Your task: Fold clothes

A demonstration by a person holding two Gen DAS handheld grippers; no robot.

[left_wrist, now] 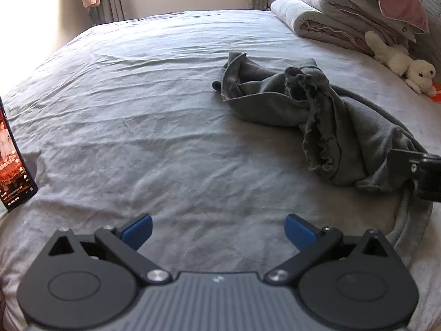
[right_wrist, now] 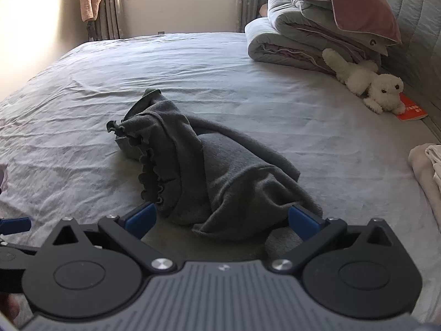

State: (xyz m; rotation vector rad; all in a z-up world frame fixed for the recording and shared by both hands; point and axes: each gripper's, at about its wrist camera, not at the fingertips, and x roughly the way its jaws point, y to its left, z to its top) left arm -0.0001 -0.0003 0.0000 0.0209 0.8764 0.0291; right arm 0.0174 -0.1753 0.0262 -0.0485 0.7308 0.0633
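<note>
Grey crumpled garment [right_wrist: 209, 171], frilled edge showing, lies heaped on the grey bedsheet [left_wrist: 137, 115]. Right gripper [right_wrist: 222, 220]: fingers spread, flanking the heap's near end. Left gripper [left_wrist: 217, 230]: fingers spread over bare sheet, clear of the cloth. Surroundings: lit phone [left_wrist: 11, 162] at left edge; folded quilts [right_wrist: 303, 35], white plush dog [right_wrist: 369, 82], red booklet [right_wrist: 412, 109] by the headboard; beige cloth [right_wrist: 427, 171] at right.

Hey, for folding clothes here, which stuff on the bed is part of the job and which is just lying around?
Part of the job:
grey garment, crumpled
left gripper, open over bare sheet
right gripper, open at the garment's near edge

Lying about:
toy dog
red booklet
folded duvets
pillow
phone
beige cloth
</note>
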